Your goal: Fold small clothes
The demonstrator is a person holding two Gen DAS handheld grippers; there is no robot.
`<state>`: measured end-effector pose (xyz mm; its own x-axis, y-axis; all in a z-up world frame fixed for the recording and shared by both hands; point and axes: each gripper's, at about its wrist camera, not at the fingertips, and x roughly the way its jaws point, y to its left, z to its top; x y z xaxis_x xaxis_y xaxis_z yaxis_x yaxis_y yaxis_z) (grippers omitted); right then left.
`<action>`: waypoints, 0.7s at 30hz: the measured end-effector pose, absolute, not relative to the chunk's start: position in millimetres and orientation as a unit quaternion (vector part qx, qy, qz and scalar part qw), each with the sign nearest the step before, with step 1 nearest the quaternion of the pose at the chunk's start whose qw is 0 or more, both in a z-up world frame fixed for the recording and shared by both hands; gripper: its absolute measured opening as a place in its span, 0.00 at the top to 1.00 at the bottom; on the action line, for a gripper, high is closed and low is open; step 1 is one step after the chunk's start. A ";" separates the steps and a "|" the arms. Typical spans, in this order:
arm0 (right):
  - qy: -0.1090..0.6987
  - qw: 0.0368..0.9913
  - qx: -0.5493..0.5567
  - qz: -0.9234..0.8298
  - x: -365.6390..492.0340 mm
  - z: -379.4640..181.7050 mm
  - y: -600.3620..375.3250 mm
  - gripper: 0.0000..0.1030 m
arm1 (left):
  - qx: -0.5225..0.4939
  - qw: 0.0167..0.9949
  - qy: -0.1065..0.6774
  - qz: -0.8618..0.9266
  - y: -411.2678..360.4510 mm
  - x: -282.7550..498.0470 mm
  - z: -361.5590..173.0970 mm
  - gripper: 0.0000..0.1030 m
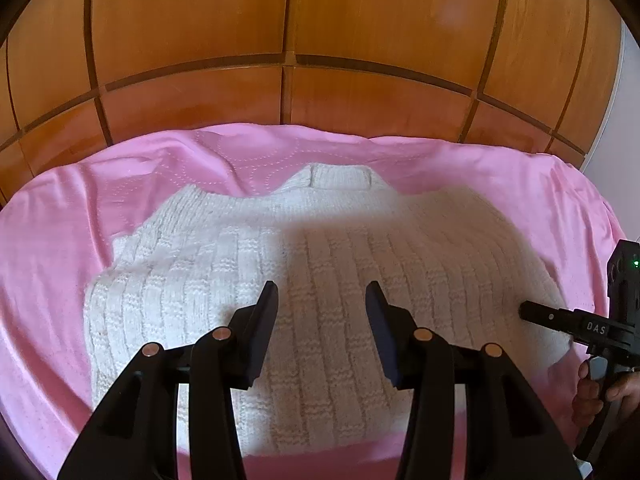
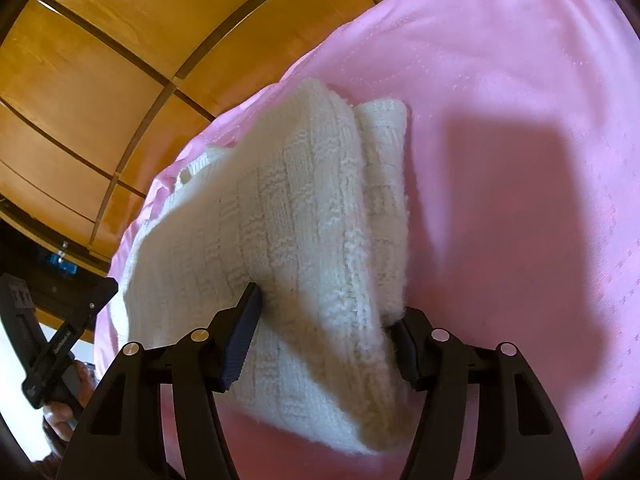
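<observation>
1. the right gripper (image 2: 324, 332) has its jaws partly closed around the folded right edge of the white knitted sweater (image 2: 288, 216); the left pad presses into the knit and the right pad sits tight against the fold's outer side, so it reads as a grip on the thick edge.
2. the left gripper (image 1: 322, 330) hangs above the middle of the sweater (image 1: 320, 256) with its jaws about half open and nothing between them; the pads do not touch the knit.
3. the sweater lies on a pink bedspread (image 1: 60, 240), its collar pointing away towards the wooden wardrobe (image 1: 280, 40) behind the bed. its right side looks doubled over, with a second layer showing beside the upper one in the right wrist view.
4. a hand (image 1: 600, 392) holding the right gripper's handle shows at the lower right edge of the left wrist view.
5. judged step: a side fold on the right is in hand, with the edge gripped.
6. the next move probably calls for carrying that edge across towards the middle and laying it flat, while the left gripper steadies the body or takes the opposite edge. the thick knit may slip or bunch if pulled quickly.
</observation>
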<state>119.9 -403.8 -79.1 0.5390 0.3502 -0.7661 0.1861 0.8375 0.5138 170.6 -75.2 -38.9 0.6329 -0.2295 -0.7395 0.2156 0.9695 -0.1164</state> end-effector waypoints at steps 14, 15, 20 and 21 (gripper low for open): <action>0.489 0.830 0.258 0.074 126.0 -75.7 -395.9 0.73 | 0.017 0.887 0.446 -0.118 -85.8 189.7 -76.0 0.55; 0.491 0.831 0.251 0.074 126.3 -73.5 -394.4 0.75 | 0.017 0.887 0.446 -0.119 -85.6 190.2 -77.8 0.55; 0.483 0.841 0.235 0.071 127.0 -52.3 -386.8 0.78 | -0.019 0.884 0.445 -0.140 -72.1 190.3 -70.8 0.55; 0.481 0.842 0.233 0.072 127.0 -48.8 -386.0 0.78 | -0.033 0.884 0.443 -0.147 -65.9 189.2 -68.2 0.56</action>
<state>127.0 -386.0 -48.8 0.5269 0.3452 -0.7767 0.1032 0.8810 0.4616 189.2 -65.9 -68.2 0.5639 -0.2878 -0.7741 0.2302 0.9549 -0.1874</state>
